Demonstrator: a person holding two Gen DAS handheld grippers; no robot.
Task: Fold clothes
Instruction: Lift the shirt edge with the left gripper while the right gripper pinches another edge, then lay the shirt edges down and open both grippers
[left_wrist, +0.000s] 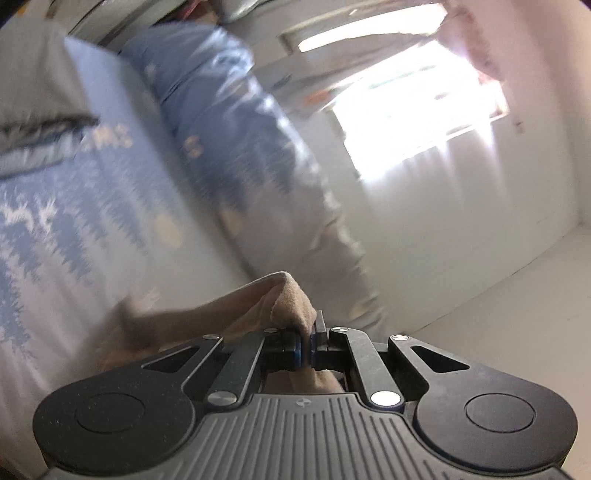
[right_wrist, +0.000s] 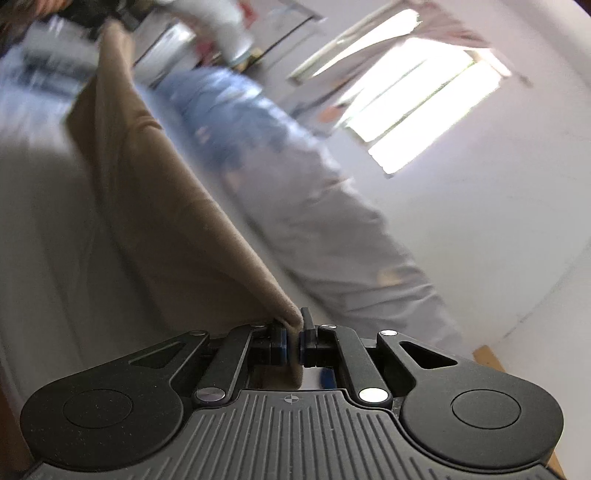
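My left gripper (left_wrist: 306, 341) is clamped tight on a corner of the tan garment (left_wrist: 284, 295); the cloth bunches up just above the pads and more of it hangs down through the gap behind them. From that pinch the fabric runs off to the left, drooping toward the bed (left_wrist: 110, 192).

My right gripper (right_wrist: 293, 341) has its jaws pressed together on another edge of the same tan garment (right_wrist: 155, 192). From here the cloth stretches away as a taut, sloping sheet, rising up and to the left from the pinch, so the piece hangs off the bed between my two grips.

Taking the bed as my landmark: its cover is pale blue with a darker blue tree print and cream spots. A grey pillow (left_wrist: 37, 85) lies at its far left end. A blue patterned duvet (left_wrist: 229, 122) is heaped along its right side, between the bed and the white wall. Beyond the duvet, a bright window (left_wrist: 417, 110) sits in that wall. Both views are blurred.
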